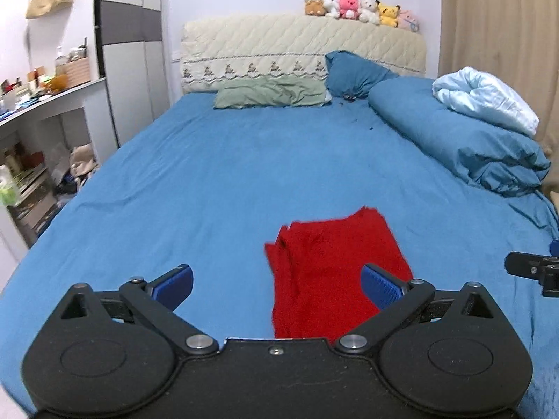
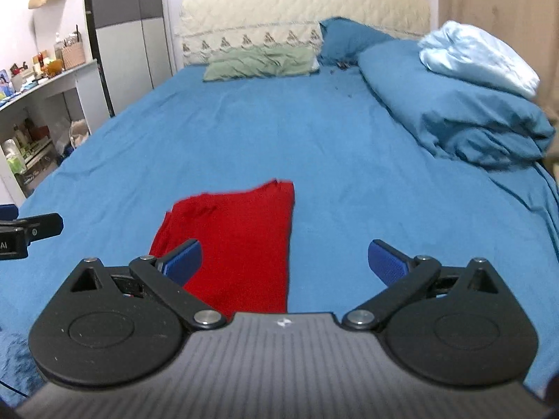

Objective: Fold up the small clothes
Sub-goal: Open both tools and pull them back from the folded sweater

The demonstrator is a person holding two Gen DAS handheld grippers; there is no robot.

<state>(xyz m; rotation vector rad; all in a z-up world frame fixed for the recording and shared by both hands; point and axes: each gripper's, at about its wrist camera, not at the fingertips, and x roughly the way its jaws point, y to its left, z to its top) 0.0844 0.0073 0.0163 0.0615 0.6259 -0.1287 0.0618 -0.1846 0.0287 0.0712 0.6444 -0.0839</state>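
Red garment [image 1: 335, 272], seemingly folded; layered left edge

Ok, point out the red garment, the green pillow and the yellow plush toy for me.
red garment [image 1: 335, 272], left wrist view, middle of the cloth.
green pillow [image 1: 270, 92], left wrist view, pillow's centre.
yellow plush toy [image 1: 388, 14], left wrist view, its body.

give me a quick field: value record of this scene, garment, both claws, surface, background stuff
garment: red cloth, lying partly folded on the bed, long straight edge on its right side
left claw: open, holding nothing, garment between and beyond its fingers
right claw: open, holding nothing, garment toward its left finger
surface: blue bedsheet
pillows: green pillow and blue pillow by the headboard
bedding: rolled blue duvet at right, light blue blanket on top
headboard top: row of plush toys
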